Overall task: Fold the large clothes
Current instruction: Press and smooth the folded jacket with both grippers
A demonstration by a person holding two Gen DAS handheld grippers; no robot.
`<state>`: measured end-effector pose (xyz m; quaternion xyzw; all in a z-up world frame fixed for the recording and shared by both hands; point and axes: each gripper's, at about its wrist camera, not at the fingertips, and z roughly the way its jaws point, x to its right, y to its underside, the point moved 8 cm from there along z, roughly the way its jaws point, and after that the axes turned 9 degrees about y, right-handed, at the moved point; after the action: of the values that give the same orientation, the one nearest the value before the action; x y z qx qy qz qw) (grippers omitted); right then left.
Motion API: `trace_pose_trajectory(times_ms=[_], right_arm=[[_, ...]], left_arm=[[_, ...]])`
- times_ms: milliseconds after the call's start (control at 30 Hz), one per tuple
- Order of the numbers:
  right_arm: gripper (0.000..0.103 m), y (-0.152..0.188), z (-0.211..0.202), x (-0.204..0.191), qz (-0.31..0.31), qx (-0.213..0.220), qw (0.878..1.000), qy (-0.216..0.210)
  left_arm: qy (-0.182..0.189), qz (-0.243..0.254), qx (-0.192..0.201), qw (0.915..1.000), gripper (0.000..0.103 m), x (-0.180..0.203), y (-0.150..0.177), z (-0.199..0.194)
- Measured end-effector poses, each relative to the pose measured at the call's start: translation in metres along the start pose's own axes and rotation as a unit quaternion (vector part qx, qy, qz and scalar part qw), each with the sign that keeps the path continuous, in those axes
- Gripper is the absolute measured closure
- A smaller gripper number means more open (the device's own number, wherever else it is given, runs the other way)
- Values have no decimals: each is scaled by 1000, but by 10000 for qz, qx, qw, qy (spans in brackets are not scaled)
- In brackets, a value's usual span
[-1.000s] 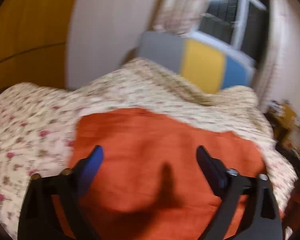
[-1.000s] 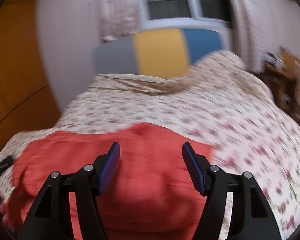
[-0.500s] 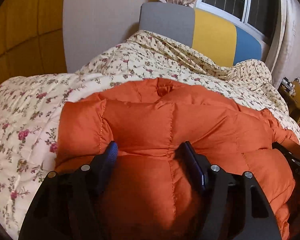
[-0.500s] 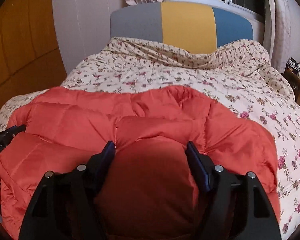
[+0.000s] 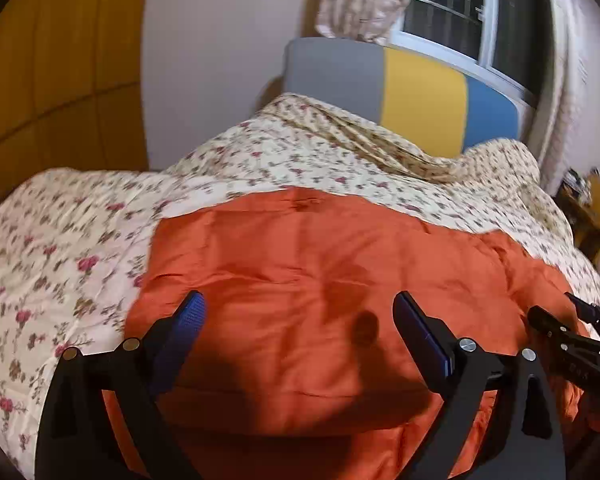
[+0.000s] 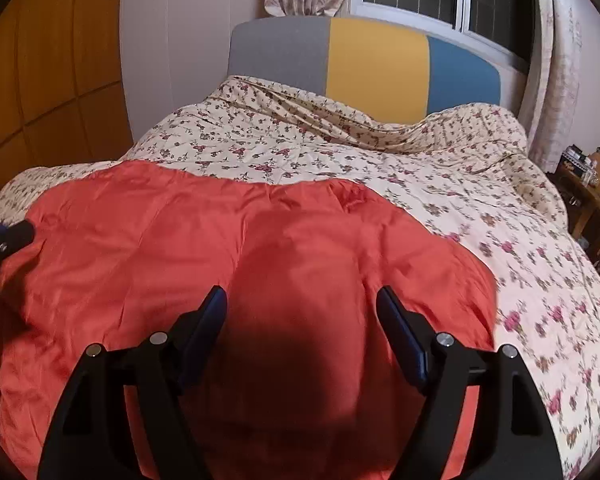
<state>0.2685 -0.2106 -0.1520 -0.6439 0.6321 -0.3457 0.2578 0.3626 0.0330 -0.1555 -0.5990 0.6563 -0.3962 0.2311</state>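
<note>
An orange padded jacket [image 5: 300, 248] lies spread on the floral bedspread [image 5: 60, 240], its smooth side up. My left gripper [image 5: 298, 304] hovers over the jacket's near left part. Its jaws are opening wide, and the cloth lies below them with no pad pressing on it. My right gripper [image 6: 300, 294] is over the jacket [image 6: 160, 240] toward its right end. Its jaws are opening too, and a shadowed hump of cloth sits between them without being pinched. Each gripper shows at the edge of the other's view: the right gripper [image 5: 572, 340] and the left gripper [image 6: 4, 240].
The bed runs away from me to a grey, yellow and blue headboard [image 6: 380, 64] under a window with curtains. A wooden wardrobe [image 5: 60, 60] stands on the left. A cluttered wooden side table [image 6: 592, 188] stands at the right of the bed.
Half a second ago both grippers pinched puffy folds of the jacket. Now both jaws stand wider, the cloth has dropped free, and the jacket lies flatter on the bed.
</note>
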Motion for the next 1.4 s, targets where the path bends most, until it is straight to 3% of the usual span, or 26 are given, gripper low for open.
trace_pose_trajectory(times_ms=[100,200,333,500,700,867,1033,1167,1400], right_arm=[[19,13,9,5,160,-254,9995,-29],[16,24,27,10,410,-582,9971,-264],[14,27,34,4,165,-662,9977,-43],[13,29,38,4,172,-690,9975,-60],[12,25,29,10,392,-682,9963,-335],[13,26,-10,18,466,-679,9959,-380],[16,39,-55,24,337,-622,9966,-434],[16,60,-83,32,348,-653,9963,-437],[16,93,-122,46,393,-693,9960,-406]], left_arm=[[-296,420,-532,9973,9,7,12,28],[-180,268,-945,9950,3,-1,25,55],[-254,304,-1099,9932,3,-3,28,65],[-257,290,-1078,9934,3,-2,28,63],[-190,213,-933,9952,3,2,32,20],[56,200,-839,9963,3,2,48,-23],[436,-372,-1062,9927,3,-13,82,-51],[625,-780,-951,9904,3,-20,95,-72],[599,-332,-1200,9904,3,-10,122,-99]])
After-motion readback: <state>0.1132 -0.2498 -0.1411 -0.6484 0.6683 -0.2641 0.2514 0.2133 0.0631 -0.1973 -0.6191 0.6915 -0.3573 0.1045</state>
